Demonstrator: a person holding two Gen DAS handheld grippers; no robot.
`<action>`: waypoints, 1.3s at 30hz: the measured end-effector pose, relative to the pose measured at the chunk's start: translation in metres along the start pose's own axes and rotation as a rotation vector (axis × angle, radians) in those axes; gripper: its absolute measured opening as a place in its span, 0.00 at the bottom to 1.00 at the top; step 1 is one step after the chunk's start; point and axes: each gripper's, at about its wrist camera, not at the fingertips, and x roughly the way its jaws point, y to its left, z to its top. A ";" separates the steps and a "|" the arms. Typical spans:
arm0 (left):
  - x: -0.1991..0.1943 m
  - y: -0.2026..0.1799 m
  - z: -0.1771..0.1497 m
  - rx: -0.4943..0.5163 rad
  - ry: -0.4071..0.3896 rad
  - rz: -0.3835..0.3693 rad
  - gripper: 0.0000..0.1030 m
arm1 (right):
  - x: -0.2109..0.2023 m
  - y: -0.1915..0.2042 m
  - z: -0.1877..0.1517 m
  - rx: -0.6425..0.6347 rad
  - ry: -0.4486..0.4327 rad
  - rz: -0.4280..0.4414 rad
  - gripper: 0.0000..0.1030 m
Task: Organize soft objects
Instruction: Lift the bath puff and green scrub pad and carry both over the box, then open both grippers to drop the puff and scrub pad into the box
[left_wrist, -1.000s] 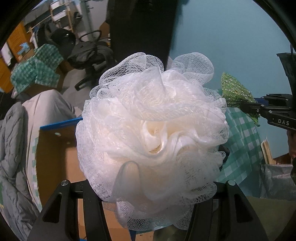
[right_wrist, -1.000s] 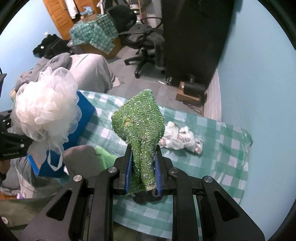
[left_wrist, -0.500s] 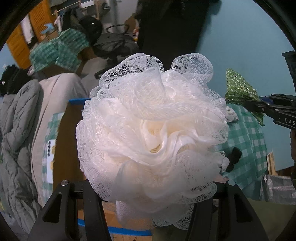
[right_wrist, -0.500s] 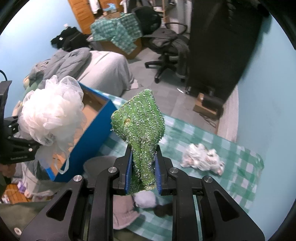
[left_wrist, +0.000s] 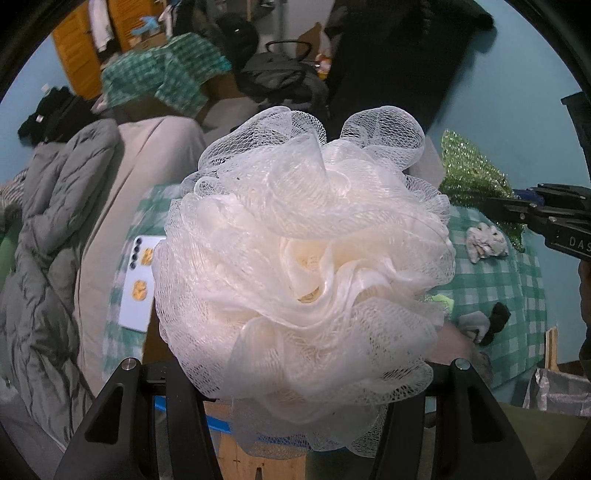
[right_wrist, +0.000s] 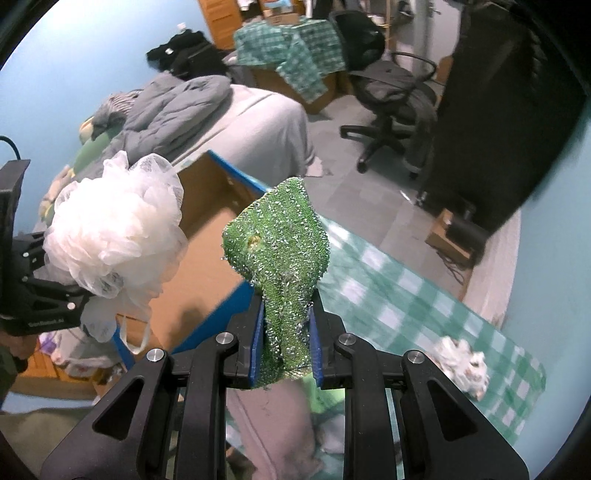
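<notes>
Lettering "DAS" on right gripper (left_wrist: 517, 212) clamping green scrubber (right_wrist: 280, 254), left gripper (right_wrist: 70, 291) gripping white loofah (left_wrist: 303, 266)

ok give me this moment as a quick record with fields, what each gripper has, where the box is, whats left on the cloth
left gripper: jaws closed on white mesh pouf
right gripper: jaws shut on green scrubber
box: open cardboard, blue rim, beside the checked cloth, behind both held items in the right wrist view
on cloth: crumpled white rag, a small grey and black item
phone: lying at the cloth's far left edge in the left wrist view
background: bed with grey jacket, office chair
</notes>
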 end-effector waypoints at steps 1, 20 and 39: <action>0.002 0.005 -0.002 -0.010 0.006 0.006 0.55 | 0.003 0.004 0.003 -0.007 0.002 0.007 0.19; 0.048 0.060 -0.006 -0.088 0.094 0.052 0.55 | 0.093 0.069 0.048 -0.085 0.125 0.084 0.19; 0.056 0.064 -0.001 -0.106 0.141 0.108 0.76 | 0.115 0.080 0.060 -0.105 0.149 0.045 0.59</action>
